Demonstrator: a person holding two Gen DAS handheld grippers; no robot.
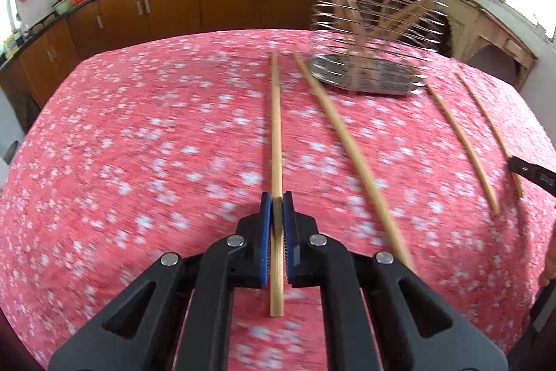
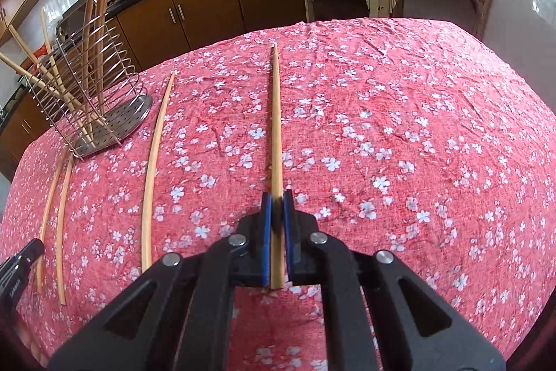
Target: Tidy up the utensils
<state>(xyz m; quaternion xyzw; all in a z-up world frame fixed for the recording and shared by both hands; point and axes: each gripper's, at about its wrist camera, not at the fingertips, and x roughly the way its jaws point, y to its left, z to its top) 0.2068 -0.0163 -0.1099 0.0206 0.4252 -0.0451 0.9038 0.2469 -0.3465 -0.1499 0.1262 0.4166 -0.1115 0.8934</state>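
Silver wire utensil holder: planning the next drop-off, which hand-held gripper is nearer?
Left. The left hand-held gripper has the silver wire utensil holder ahead, slightly right; the right hand-held gripper has it far left.

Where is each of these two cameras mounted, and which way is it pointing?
Left wrist: sits on the left hand-held gripper, looking along its fingers, shut on a chopstick, toward the wire holder.
Right wrist: sits on the right hand-held gripper, gripping another chopstick.
Shared: holder, pink floral tablecloth, loose chopsticks.
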